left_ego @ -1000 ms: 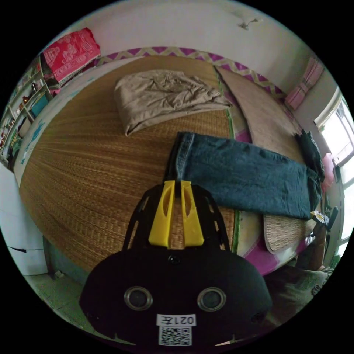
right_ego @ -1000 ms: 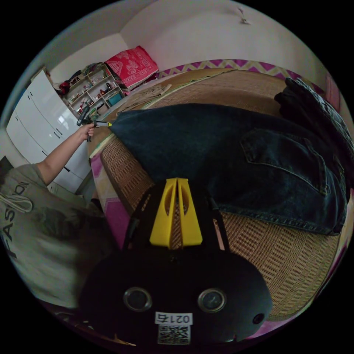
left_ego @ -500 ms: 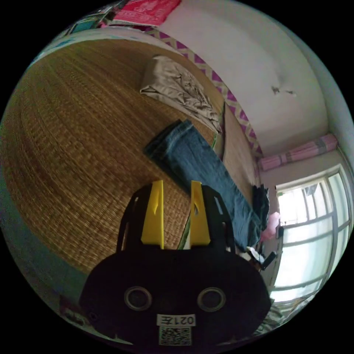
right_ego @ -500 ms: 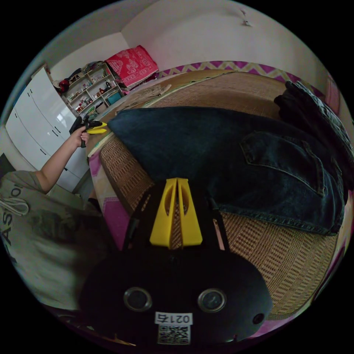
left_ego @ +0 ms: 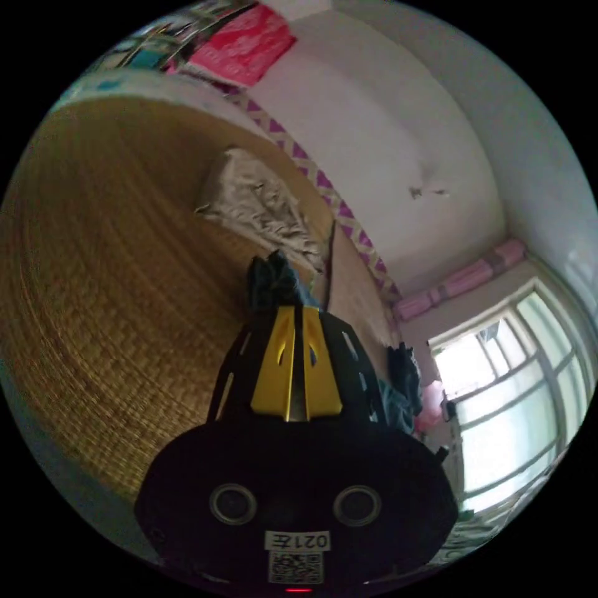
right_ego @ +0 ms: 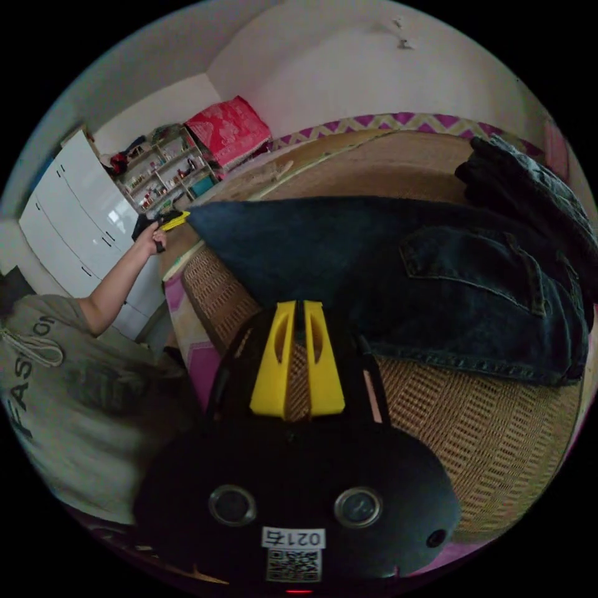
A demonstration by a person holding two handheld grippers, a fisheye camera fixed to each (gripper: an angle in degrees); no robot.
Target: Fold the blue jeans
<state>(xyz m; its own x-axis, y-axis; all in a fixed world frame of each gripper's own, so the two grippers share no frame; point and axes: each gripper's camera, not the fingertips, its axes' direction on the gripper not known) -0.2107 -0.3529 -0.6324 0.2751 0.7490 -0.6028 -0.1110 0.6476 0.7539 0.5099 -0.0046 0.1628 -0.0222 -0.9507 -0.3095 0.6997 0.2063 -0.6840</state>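
The left tool (left_ego: pixel 298 306) is clamped on the hem of the blue jeans (right_ego: pixel 386 261), which lie on the bed's woven mat (right_ego: pixel 498 436). The right tool (right_ego: pixel 298 304) has its jaws together at the jeans' near edge; whether they pinch denim I cannot tell.

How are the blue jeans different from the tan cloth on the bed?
The blue jeans are dark denim; the tan cloth is pale beige. The jeans lie stretched long and fairly smooth, with the left gripper at their leg end; the tan cloth sits bunched and wrinkled, with nothing touching it. Both rest on the woven mat.
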